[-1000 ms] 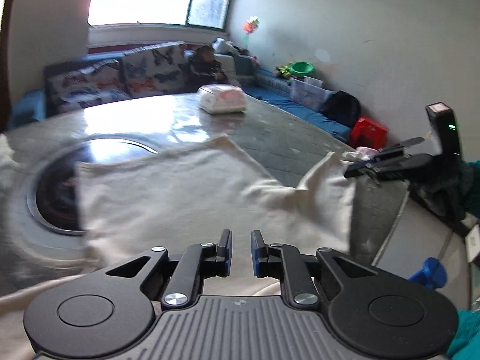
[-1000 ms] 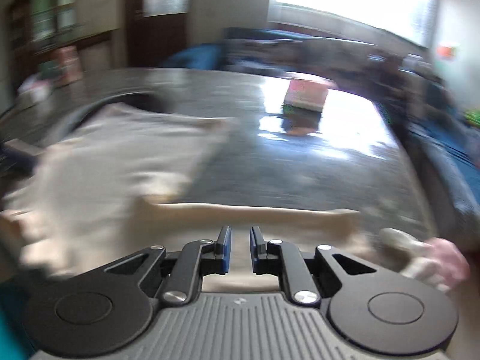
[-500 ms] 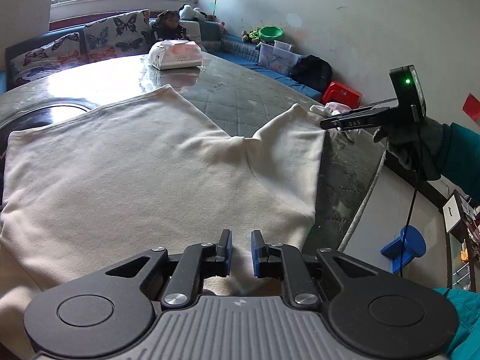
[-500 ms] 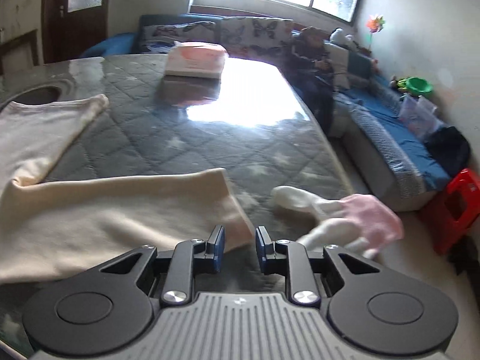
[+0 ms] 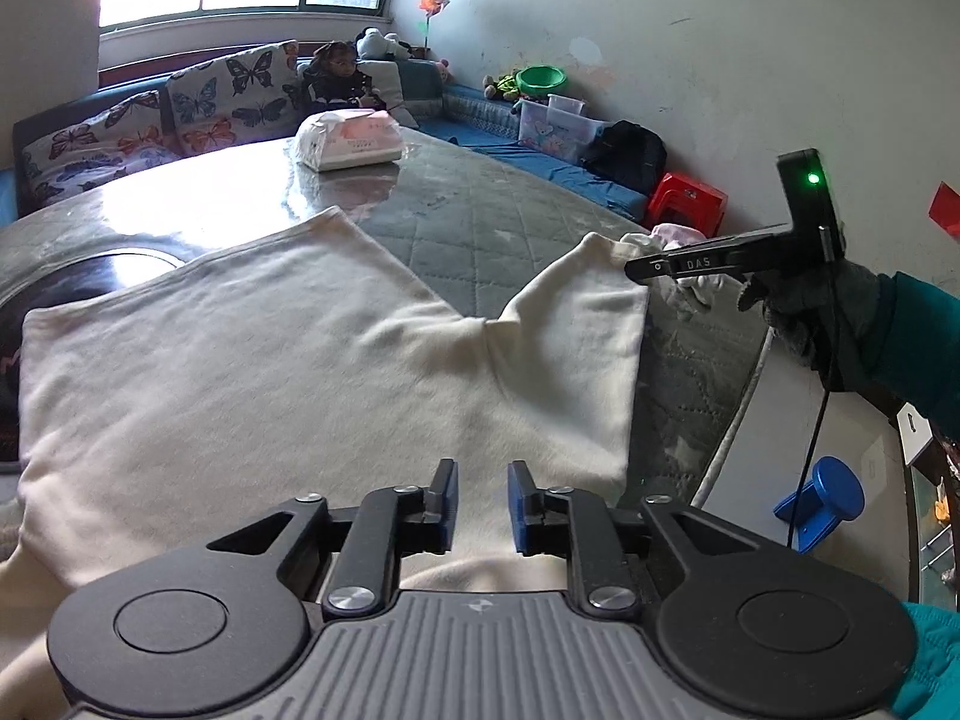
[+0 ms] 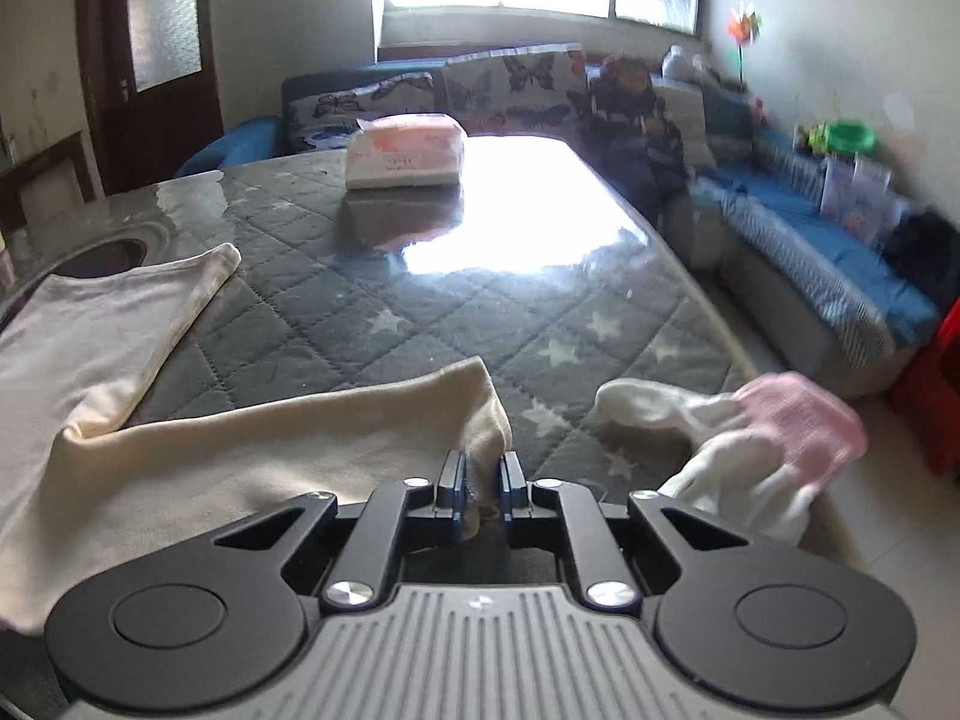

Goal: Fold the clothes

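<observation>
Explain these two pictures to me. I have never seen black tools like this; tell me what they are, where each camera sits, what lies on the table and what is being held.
No robot here: a person holds one two-finger tool in each hand, with a camera on each looking along its fingers.

The left tool shows in its own picture, open, over a cream shirt spread on the quilted table. In that same picture the gloved hand holds the right tool at the sleeve's end.

The right tool fills the bottom of the other picture, pinched on the sleeve. Beside it lies a small white and pink garment; farther back, a pack of tissues.
</observation>
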`<state>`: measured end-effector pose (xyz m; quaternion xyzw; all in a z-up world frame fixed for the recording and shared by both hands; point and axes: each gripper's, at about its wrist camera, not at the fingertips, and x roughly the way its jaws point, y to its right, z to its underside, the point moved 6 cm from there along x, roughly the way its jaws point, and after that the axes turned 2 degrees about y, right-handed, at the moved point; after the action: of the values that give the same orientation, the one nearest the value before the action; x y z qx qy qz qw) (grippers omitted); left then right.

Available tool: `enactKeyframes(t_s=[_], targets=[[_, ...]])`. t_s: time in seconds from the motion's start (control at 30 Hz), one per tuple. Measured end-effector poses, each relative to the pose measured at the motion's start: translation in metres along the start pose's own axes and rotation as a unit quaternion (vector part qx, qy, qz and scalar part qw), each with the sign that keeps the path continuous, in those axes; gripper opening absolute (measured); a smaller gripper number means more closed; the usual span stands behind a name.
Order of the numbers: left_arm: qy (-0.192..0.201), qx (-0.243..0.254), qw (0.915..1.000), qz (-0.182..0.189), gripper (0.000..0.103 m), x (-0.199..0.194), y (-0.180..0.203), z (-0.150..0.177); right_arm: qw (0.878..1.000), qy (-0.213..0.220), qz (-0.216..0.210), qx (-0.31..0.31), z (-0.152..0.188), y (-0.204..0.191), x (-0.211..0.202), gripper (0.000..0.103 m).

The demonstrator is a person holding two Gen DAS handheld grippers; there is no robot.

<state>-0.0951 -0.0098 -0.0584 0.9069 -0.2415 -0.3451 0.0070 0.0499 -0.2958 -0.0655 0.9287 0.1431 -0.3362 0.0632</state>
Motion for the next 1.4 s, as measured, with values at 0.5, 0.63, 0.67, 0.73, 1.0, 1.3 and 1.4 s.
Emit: enactKeyframes(t_s=[0.5,0.63,0.67,0.73,1.0,1.3,1.4], targets=[[0.001,0.029,0.9985,0.045,0.034,0.042,0.036,-0.012,0.999,0.024,0.04,0.019,0.004,0.013,-0.028,0.009],[0.0,0.033,0.998,0.054,0.04,0.046,0.042,-0.008,0.998,0.048,0.021,0.036,-0.012,0.013,-0.044,0.009],[0.003,0.031,0.9981,0.053,0.041,0.044,0.041,-0.008,0.998,0.054,0.015,0.039,-0.017,0.012,-0.049,0.009],[0.008,0.028,0.9982,0.052,0.041,0.039,0.039,-0.008,0.997,0.07,-0.001,0.039,-0.029,0.005,-0.061,0.009],[0.042,-0.003,0.9991,0.009,0.052,0.001,0.009,-0.006,0.991,0.113,-0.073,-0.023,-0.071,-0.057,-0.103,0.009],[0.072,-0.064,0.9925,-0.075,0.062,-0.048,-0.048,0.014,0.972,0.118,-0.178,-0.097,-0.091,-0.159,-0.107,0.009],[0.083,-0.082,0.9885,-0.096,0.065,-0.063,-0.061,0.021,0.963,0.108,-0.218,-0.116,-0.089,-0.196,-0.102,0.009]])
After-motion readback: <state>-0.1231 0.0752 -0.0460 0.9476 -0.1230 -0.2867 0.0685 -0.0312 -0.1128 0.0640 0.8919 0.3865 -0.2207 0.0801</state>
